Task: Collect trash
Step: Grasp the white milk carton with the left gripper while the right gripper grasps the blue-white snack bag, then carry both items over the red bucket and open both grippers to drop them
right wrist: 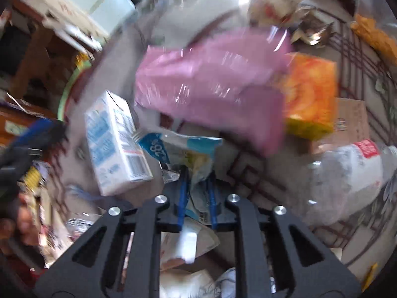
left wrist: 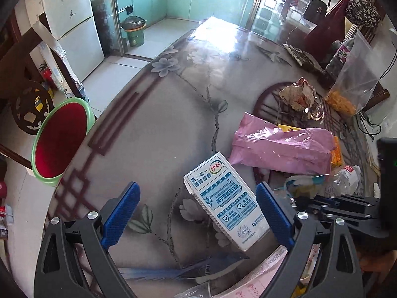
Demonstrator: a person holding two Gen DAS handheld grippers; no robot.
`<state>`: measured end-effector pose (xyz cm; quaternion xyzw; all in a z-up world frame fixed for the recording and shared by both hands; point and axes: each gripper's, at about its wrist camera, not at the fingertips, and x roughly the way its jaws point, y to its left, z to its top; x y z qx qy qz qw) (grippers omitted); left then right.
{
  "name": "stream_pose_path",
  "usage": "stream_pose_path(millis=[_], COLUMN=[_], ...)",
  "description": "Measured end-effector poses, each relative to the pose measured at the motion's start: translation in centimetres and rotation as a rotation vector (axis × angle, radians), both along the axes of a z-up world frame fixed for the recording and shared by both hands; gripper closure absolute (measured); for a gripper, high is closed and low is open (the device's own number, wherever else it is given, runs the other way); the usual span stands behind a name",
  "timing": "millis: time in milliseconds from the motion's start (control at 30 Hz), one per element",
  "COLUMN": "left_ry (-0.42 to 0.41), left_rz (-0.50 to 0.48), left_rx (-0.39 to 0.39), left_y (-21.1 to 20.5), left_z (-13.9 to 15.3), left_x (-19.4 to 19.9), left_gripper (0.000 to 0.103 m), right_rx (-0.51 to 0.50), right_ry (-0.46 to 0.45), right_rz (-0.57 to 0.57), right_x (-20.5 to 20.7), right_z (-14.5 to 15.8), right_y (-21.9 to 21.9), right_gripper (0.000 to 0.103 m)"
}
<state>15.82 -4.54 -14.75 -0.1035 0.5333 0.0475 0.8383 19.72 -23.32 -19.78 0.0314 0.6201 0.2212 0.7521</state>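
Note:
A white and blue milk carton (left wrist: 223,198) lies on the flower-patterned table (left wrist: 173,94), between the blue pads of my open left gripper (left wrist: 197,187) and close to the right pad. The same carton (right wrist: 114,144) shows in the blurred right wrist view. There my right gripper (right wrist: 197,181) is shut on a crumpled blue and white wrapper (right wrist: 188,149), which sticks out past the fingertips. In the left wrist view that wrapper (left wrist: 305,182) sits right of the carton, with the right gripper's dark frame beside it.
A pink plastic bag (left wrist: 280,149) lies over an orange box (right wrist: 310,92). A clear plastic bottle (right wrist: 347,171), crumpled paper (left wrist: 297,94) and a clear bag of orange snacks (left wrist: 347,94) lie nearby. A red bin with a green rim (left wrist: 62,139) stands below the table's left edge.

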Motion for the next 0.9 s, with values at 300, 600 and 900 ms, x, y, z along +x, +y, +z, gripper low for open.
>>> stream_pose_path(millis=[300,600,900], left_ry=[0.106,0.067,-0.256], left_rz=[0.030,0.007,-0.116], left_rx=[0.008,-0.017,0.158], left_y=[-2.2,-2.1,-1.3], left_z=[-4.4,-4.4,7.3], left_x=[1.9,0.5,-3.3], left_gripper=[0.013,0.053,0.053], right_rx=[0.174,0.190,0.210], right_ry=[-0.180,-0.232,-0.301], right_rz=[-0.152,-0.183,-0.142], right_x=[-4.8,-6.0,-7.4], right_z=[7.4,10.4,13.1], right_y=[-5.9,-5.7,-1.9], right_gripper=[0.089,0.089,0.089])
